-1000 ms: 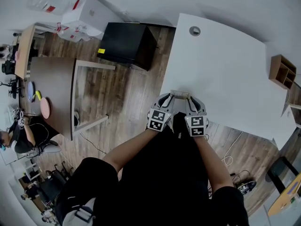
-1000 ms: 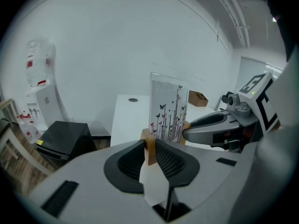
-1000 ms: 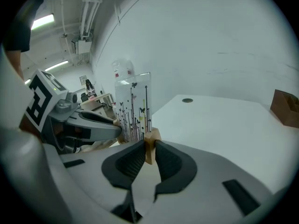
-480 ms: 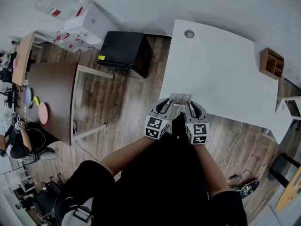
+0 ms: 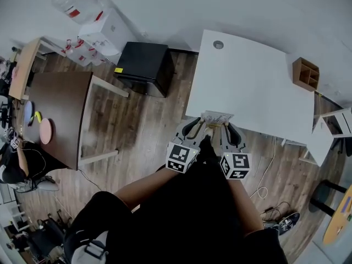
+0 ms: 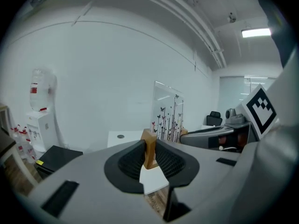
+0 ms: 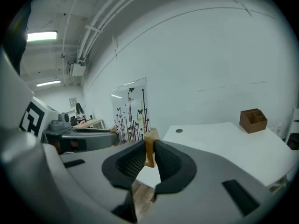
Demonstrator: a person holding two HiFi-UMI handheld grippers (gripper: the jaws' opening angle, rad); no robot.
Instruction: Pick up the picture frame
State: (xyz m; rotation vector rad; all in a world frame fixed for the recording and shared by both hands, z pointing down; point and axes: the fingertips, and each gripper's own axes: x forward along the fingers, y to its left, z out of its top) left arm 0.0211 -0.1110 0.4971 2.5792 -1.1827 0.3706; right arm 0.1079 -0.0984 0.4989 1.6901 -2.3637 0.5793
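Pretty much done tbh: the picture frame is clamped at its wooden base by the left gripper and right gripper, and looks lifted off the table.

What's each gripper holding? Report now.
Left gripper: shut on a wooden foot of the clear butterfly-printed picture frame.
Right gripper: shut on its other wooden foot.

Frame: clear pane, black butterfly-and-stem print, tan wood base. Table white. Cabinet black. Organizer brown. Floor brown wood-grain.
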